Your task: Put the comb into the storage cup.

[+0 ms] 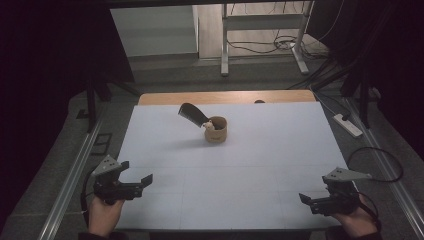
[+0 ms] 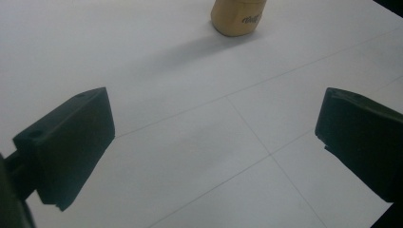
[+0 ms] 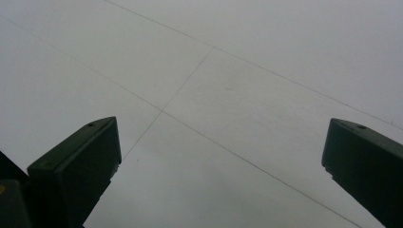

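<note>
White sheeting covered the bench (image 1: 240, 175), with a strip of bare wood left showing along its far edge and a dim floor of cables and stand legs lying beyond.

At about 8 o'clock on the bench, the left tongs (image 1: 134, 176) were held low at the near edge in a person's hand (image 1: 104, 216), their jaws spread wide with nothing between them. In the left gripper view the same tongs (image 2: 214, 137) were seen gaping over bare white sheet, and the tan cup (image 2: 237, 16) was caught at 12 o'clock of that picture, well apart from the jaws.

Toward the middle, slightly to the far side, the tan cup (image 1: 217, 130) stood upright on the sheet. A dark comb-like tool (image 1: 193, 114) was propped in it, leaning out toward 10 o'clock, and a small pale object (image 1: 209, 127) sat at its rim; what that object was could not be told.

At about 4 o'clock, the right tongs (image 1: 306, 200) were held at the near edge, also spread wide and empty. In the right gripper view those tongs (image 3: 218, 156) were pointed at plain sheet crossed by faint seam lines.

Judged from this arrangement, the work had not yet been started: the cup and its contents were untouched, both tongs were far from them, and the whole of the reach, grasp and handling was left to be done.
</note>
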Demonstrator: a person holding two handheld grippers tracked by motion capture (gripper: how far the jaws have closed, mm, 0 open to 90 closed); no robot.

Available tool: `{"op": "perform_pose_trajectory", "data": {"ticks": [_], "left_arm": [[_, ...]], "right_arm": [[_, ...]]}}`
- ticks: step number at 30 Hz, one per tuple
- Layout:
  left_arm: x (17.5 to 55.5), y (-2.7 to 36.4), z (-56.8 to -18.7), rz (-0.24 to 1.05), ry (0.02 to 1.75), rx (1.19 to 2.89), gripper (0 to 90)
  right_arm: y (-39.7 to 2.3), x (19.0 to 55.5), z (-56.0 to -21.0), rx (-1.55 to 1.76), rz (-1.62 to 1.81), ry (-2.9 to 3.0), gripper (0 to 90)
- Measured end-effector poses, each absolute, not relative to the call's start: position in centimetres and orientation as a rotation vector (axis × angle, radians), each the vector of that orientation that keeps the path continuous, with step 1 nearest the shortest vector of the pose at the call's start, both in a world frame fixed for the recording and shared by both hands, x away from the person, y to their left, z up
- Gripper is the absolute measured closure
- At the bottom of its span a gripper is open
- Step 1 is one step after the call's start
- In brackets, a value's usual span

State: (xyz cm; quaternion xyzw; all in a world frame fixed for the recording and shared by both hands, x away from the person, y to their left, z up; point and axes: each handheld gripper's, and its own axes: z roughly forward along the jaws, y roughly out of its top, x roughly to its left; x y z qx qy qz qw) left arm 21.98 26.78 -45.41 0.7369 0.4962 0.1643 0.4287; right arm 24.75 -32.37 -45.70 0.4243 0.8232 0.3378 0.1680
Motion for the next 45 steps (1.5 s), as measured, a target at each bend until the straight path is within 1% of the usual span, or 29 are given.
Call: {"op": "perform_pose_trajectory", "data": {"ticks": [23, 31, 45], "left_arm": [[18.7, 28.6, -45.9, 0.422, 1.281, 1.811, 0.0], [17.8, 28.4, -46.4, 0.423, 1.286, 1.825, 0.0], [17.0, 27.2, -47.2, 0.429, 1.282, 1.91, 0.0]], "right_arm": [[-32.3, 24.8, -45.7, 1.213, 0.954, 2.341, 0.0], [-32.3, 24.8, -45.7, 1.216, 0.952, 2.338, 0.0], [-32.4, 24.8, -45.7, 1.227, 0.95, 2.327, 0.0]]}}
